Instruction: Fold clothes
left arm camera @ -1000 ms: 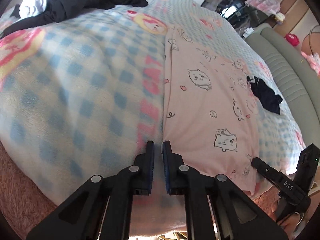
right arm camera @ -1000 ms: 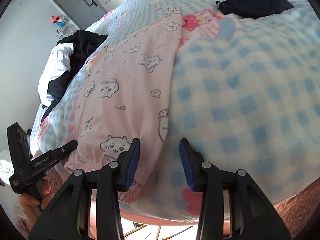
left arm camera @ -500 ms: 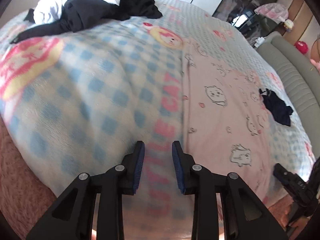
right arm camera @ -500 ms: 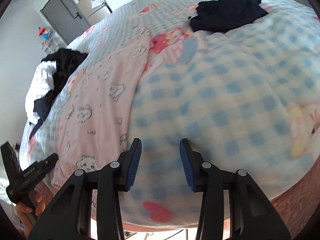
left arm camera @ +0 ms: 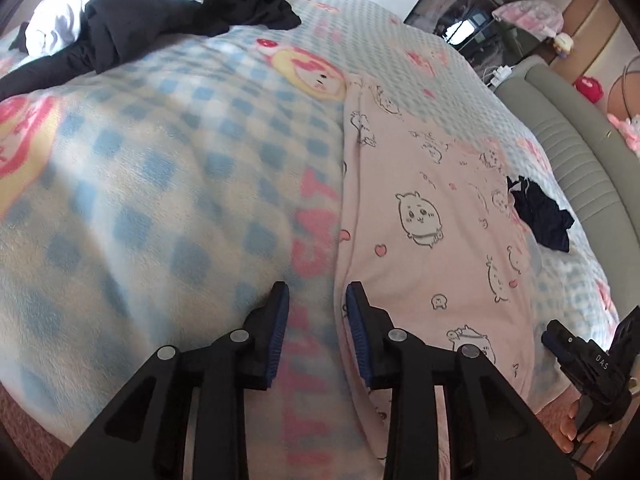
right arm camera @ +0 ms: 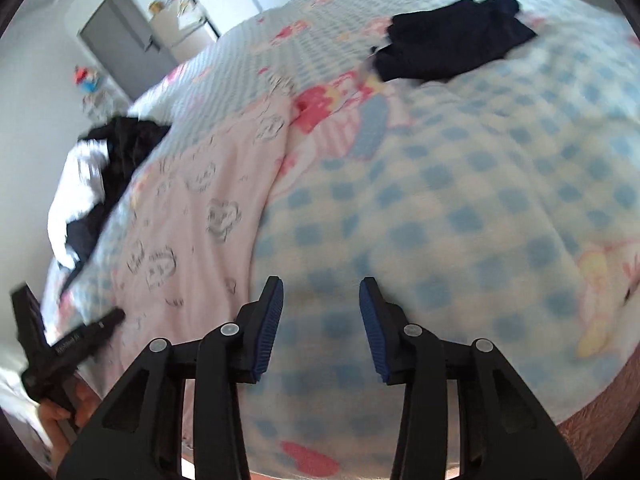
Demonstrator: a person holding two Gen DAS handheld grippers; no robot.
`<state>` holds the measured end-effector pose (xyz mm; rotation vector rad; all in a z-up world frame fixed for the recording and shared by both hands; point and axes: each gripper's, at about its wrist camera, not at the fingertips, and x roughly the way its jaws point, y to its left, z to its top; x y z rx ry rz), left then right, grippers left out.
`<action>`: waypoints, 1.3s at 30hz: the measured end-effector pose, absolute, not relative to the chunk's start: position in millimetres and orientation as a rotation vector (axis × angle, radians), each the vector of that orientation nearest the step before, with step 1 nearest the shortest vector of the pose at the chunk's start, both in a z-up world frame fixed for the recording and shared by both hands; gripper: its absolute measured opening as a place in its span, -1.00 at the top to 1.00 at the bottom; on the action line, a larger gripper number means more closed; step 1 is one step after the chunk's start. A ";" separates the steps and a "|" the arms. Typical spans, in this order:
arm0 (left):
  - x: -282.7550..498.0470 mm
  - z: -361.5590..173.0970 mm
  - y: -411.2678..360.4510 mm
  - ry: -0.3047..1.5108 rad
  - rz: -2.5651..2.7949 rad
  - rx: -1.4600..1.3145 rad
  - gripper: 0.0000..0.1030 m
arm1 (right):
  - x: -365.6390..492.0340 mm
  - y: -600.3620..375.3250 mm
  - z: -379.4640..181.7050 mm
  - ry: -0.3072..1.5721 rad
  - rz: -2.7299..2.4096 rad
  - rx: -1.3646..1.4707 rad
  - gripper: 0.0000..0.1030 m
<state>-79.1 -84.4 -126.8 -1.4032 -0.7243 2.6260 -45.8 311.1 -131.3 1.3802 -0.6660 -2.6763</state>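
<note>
Here the left gripper (left arm camera: 316, 300) hangs over the near edge of the bed, its jaws opening with nothing but the blue-checked blanket (left arm camera: 140, 208) showing between them. The pink pyjama garment (left arm camera: 432, 240), printed with small cartoon animals, lies flat and lengthwise on that blanket; its long left edge runs just beside the right-hand jaw and stretches away ahead of it. Beyond the garment's far right side sits a small dark navy piece of clothing (left arm camera: 540, 216). Far ahead and to the left of the jaws lies a heap of black and white clothes (left arm camera: 160, 16).

The right gripper (right arm camera: 320, 304) also hovers over bare blanket, jaws parted and empty. From it, the pink garment (right arm camera: 200, 216) lies off to the left, apart from the jaws, while the navy piece (right arm camera: 452, 40) rests far ahead to the right. A hand (right arm camera: 60, 412) grips the left tool's handle at the lower left of that view, which is somewhat blurred.
</note>
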 end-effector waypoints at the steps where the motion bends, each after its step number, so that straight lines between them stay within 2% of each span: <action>1: -79.6 -125.5 -87.4 -0.768 2.607 -1.369 0.39 | -45.2 316.0 -128.9 -0.670 -2.686 1.378 0.19; 2: -80.1 -124.0 -89.6 -0.806 2.587 -1.334 0.37 | -44.7 320.8 -126.5 -0.674 -2.695 1.377 0.19; 6: -75.7 -104.0 -40.3 -0.547 2.470 -1.237 0.33 | -54.2 287.0 -132.8 -0.559 -2.607 1.401 0.15; 9: -77.7 -120.1 -4.1 -0.278 2.503 -1.377 0.28 | -58.0 257.8 -148.1 -0.430 -2.558 1.431 -0.10; 11: -76.7 -121.2 -8.9 -0.253 2.551 -1.393 0.33 | -58.7 245.8 -158.4 -0.318 -2.583 1.439 -0.12; 14: -74.4 -112.9 -27.6 -0.208 2.734 -1.430 0.35 | -55.3 256.4 -157.7 -0.389 -2.583 1.433 -0.08; 15: -73.8 -114.1 -36.9 -0.203 2.791 -1.480 0.34 | -53.1 259.8 -155.3 -0.397 -2.590 1.433 -0.08; 17: -67.7 -120.1 -58.7 -0.386 2.699 -1.492 0.27 | -49.5 264.0 -152.9 -0.416 -2.594 1.431 -0.08; 20: -51.2 -106.9 -61.0 -0.584 2.574 -1.340 0.24 | -42.6 261.9 -145.6 -0.470 -2.602 1.387 -0.10; 23: -43.5 -97.9 -38.3 -0.559 2.429 -1.258 0.04 | -29.9 253.7 -130.2 -0.546 -2.564 1.277 -0.10; 28: -39.4 -122.5 -14.4 -0.300 2.460 -1.503 0.06 | -21.2 231.3 -147.0 -0.455 -2.487 1.425 -0.10; 32: -31.1 -122.1 -33.5 -0.379 2.499 -1.564 0.12 | -7.6 230.6 -155.1 -0.444 -2.445 1.470 -0.09; 36: -23.8 -111.5 -49.4 -0.579 2.478 -1.421 0.14 | -3.9 231.2 -148.0 -0.454 -2.450 1.410 -0.09; 39: -25.8 -118.8 -42.9 -0.501 2.492 -1.500 0.07 | -8.4 224.1 -155.7 -0.410 -2.426 1.458 -0.11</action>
